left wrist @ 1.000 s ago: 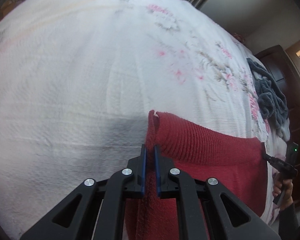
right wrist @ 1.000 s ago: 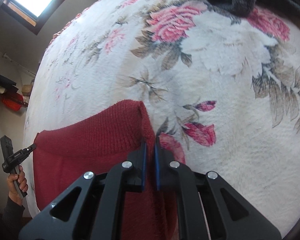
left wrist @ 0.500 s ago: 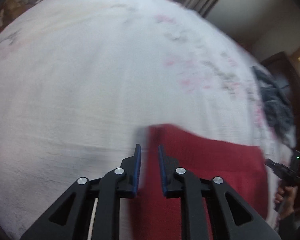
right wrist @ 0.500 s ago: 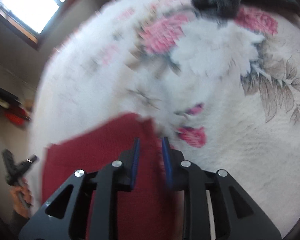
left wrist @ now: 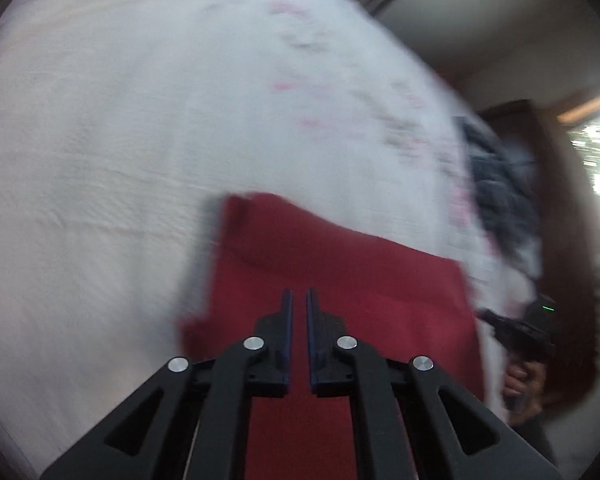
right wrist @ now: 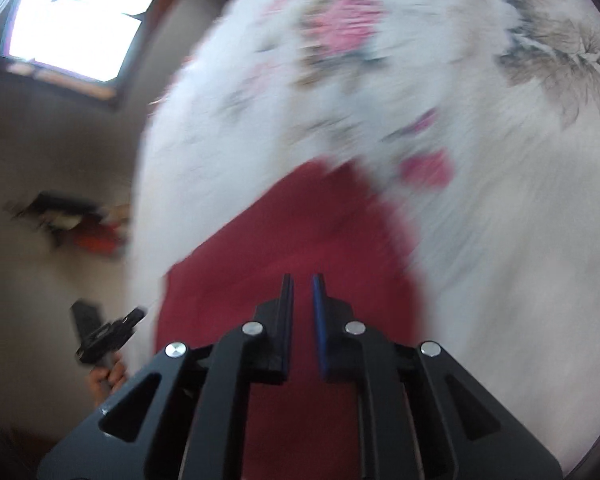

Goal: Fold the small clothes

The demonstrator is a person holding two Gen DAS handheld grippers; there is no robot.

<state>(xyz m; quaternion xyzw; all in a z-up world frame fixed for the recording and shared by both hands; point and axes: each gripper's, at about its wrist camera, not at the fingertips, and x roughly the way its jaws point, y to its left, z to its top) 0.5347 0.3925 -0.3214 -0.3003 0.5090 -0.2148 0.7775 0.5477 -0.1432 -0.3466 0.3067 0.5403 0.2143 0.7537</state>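
Left gripper (left wrist: 296,294): jaws nearly together, narrow gap, nothing between them; hangs over red knitted garment (left wrist: 340,280). Garment lies flat on white floral bedspread (left wrist: 120,140). Dark grey clothes pile (left wrist: 500,184) at right edge of bed, well apart. Right gripper (right wrist: 302,280): jaws slightly apart, empty, also above red garment (right wrist: 300,232). Both views blurred.
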